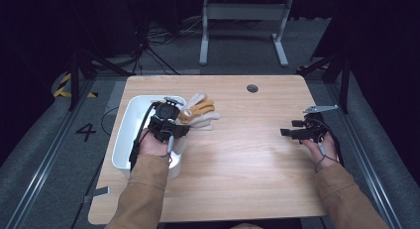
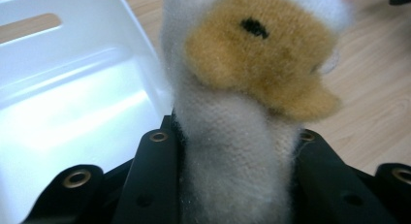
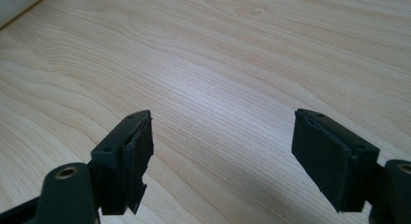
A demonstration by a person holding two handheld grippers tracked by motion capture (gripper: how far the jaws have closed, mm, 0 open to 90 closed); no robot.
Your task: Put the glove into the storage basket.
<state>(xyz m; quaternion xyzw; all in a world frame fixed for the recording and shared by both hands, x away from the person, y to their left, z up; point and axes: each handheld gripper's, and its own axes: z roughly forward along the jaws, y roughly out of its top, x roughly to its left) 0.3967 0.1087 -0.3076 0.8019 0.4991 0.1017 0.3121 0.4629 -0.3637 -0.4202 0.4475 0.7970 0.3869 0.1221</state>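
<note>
A white plastic bin (image 1: 130,132) sits just left of the left tool (image 1: 171,121), which is clamped on a fuzzy white-and-tan knitted glove (image 2: 237,112). Well apart, the right tool (image 1: 292,128) hovers over the wooden bench (image 1: 237,159), jaws wide, holding nothing.

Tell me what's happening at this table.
A person works with a gripper in each hand. The left gripper is shut on a fuzzy white and tan glove, holding it beside the white bin at the table's left side. The right gripper sits open over bare wood on the right, holding nothing. The glove is not in the bin yet.
</note>
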